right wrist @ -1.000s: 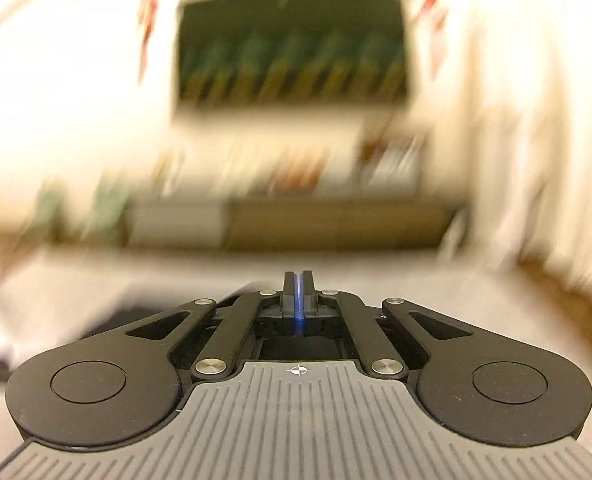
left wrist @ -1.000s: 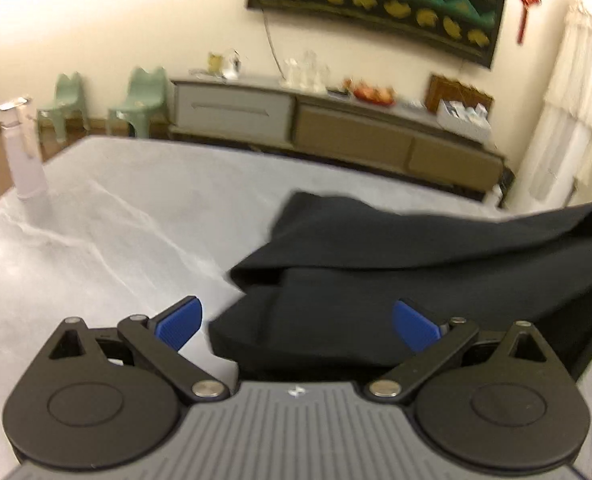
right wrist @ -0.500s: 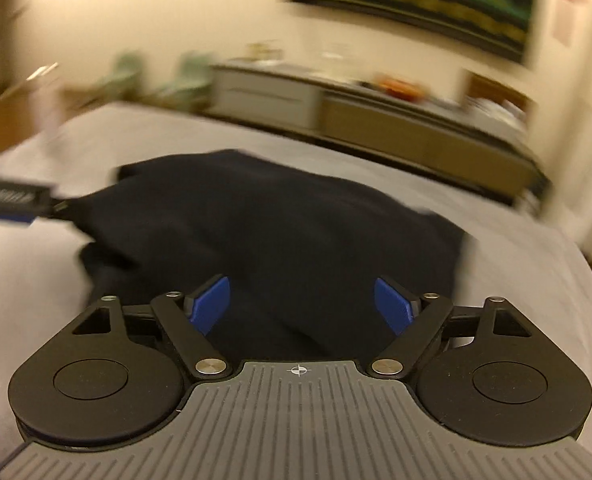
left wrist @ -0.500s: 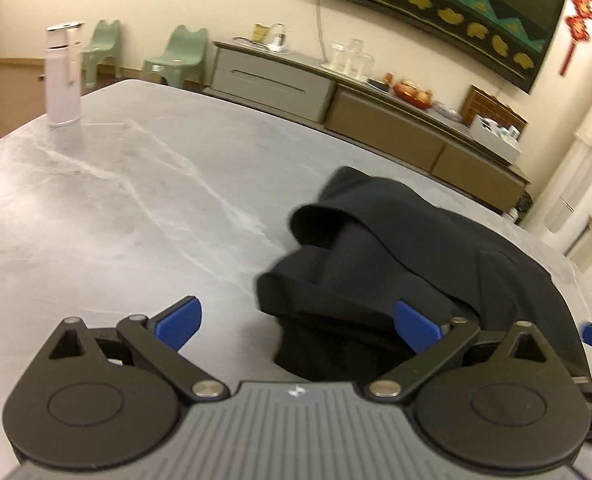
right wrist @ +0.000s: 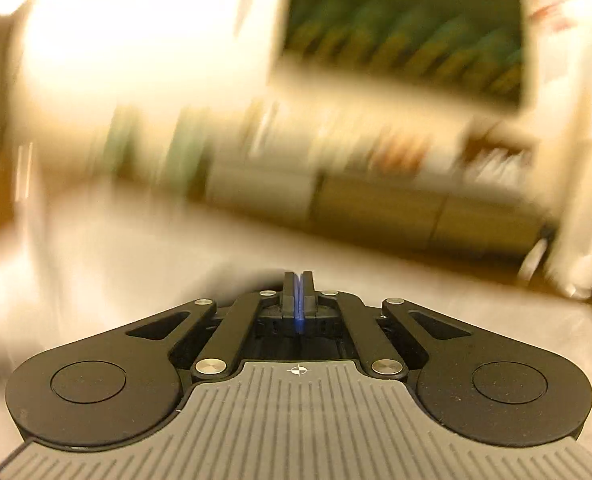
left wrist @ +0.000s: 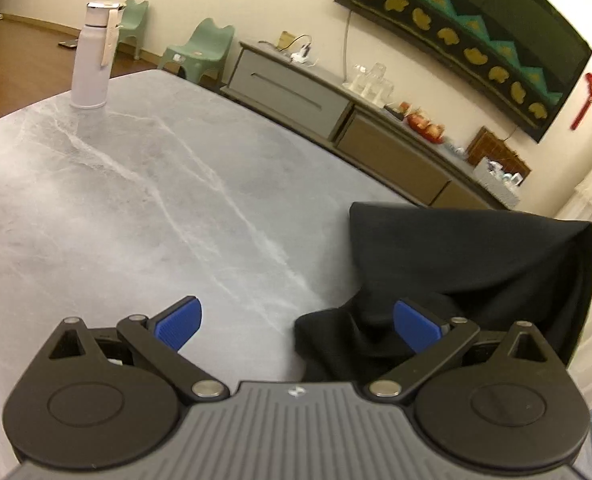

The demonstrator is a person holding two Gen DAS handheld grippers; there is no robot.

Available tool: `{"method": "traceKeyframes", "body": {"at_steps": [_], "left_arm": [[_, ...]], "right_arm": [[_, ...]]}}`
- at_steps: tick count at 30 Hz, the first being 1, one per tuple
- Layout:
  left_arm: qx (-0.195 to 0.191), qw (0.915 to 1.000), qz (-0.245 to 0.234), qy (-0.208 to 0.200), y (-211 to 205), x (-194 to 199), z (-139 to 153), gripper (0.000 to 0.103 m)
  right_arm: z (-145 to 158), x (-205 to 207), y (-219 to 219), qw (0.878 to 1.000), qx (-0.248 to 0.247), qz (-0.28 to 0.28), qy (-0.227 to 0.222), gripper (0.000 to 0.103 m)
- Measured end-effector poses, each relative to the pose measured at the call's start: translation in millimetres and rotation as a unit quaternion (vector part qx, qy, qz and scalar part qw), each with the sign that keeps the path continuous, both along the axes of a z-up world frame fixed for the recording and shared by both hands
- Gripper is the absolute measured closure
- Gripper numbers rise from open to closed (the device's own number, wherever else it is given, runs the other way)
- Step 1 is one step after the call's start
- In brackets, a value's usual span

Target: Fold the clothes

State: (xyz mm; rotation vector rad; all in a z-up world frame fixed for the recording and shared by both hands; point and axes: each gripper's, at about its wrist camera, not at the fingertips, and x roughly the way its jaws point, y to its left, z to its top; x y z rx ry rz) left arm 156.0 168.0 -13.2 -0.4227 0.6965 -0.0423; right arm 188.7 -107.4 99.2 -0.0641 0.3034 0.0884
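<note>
Surface: one grey marble-veined table [left wrist: 143,200], lit warmly. One white bottle [left wrist: 93,68] is stood upright at its far left corner. Beyond it are seen two green chairs [left wrist: 203,50], one long low sideboard [left wrist: 336,120] and one dark wall hanging [left wrist: 468,36]. One black garment [left wrist: 468,264] is heaped on the table's right part, its near fold lying between the spread fingers of the left gripper [left wrist: 296,322]. The right gripper [right wrist: 298,300] is pressed together on nothing visible; its view is blurred.

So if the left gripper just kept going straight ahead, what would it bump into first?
Probably the grey marble table: the open left gripper tilts down toward bare tabletop. The black garment lies just right of that line, though depth is unclear.
</note>
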Motion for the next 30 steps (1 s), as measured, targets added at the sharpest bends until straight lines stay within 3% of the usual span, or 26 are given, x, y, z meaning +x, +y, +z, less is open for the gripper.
{"method": "traceKeyframes", "body": {"at_steps": [5, 8, 9, 10, 11, 13, 17, 21, 22, 23, 25, 28, 30], "left_arm": [[0.024, 0.9996, -0.013, 0.006, -20.8, -2.3, -5.5, 0.000], [0.025, 0.9996, -0.007, 0.013, -26.7, -3.6, -9.6, 0.000], [0.026, 0.9995, -0.005, 0.014, -27.4, -4.0, -10.3, 0.000], [0.028, 0.9995, -0.003, 0.014, -27.9, -4.4, -10.9, 0.000], [0.030, 0.9994, -0.001, 0.015, -28.4, -4.8, -11.4, 0.000], [0.033, 0.9993, 0.002, 0.016, -26.7, -4.9, -13.2, 0.000], [0.023, 0.9995, 0.009, 0.020, -17.5, -0.3, -15.5, 0.000], [0.018, 0.9996, 0.007, 0.020, -9.8, 6.4, -17.7, 0.000], [0.019, 0.9996, 0.005, 0.020, -8.5, 8.5, -18.5, 0.000], [0.019, 0.9996, 0.005, 0.022, -7.1, 10.1, -19.6, 0.000], [0.012, 0.9996, 0.006, 0.026, -3.9, 12.2, -21.5, 0.000], [-0.003, 0.9996, 0.005, 0.026, -1.0, 12.0, -20.7, 0.000], [-0.001, 0.9997, -0.002, 0.022, -5.4, 10.1, -18.6, 0.000]], "right_arm": [[-31.5, -8.1, -7.1, 0.998, -0.029, 0.003, 0.051, 0.103], [-50.4, -12.9, -11.4, 0.996, -0.046, 0.005, 0.081, 0.090], [-56.7, -14.5, -12.8, 0.994, -0.051, 0.006, 0.091, 0.083], [-63.0, -16.1, -14.2, 0.993, -0.057, 0.006, 0.101, 0.050], [-69.3, -17.7, -15.7, 0.992, -0.063, 0.007, 0.111, 0.025], [-82.6, -13.8, 11.7, 0.987, -0.095, 0.052, 0.120, 0.016], [-111.1, 9.3, 74.6, 0.966, -0.171, 0.136, 0.138, 0.013], [-132.2, 29.3, 110.3, 0.948, -0.220, 0.171, 0.153, 0.015], [-133.6, 40.5, 109.4, 0.948, -0.216, 0.169, 0.161, 0.025], [-130.6, 49.2, 104.4, 0.951, -0.199, 0.164, 0.168, 0.052], [-124.7, 66.8, 94.4, 0.957, -0.166, 0.154, 0.183, 0.094], [-109.9, 90.4, 76.4, 0.965, -0.108, 0.137, 0.195, 0.096], [-79.2, 89.2, 50.6, 0.976, -0.034, 0.124, 0.173, 0.100]]}}
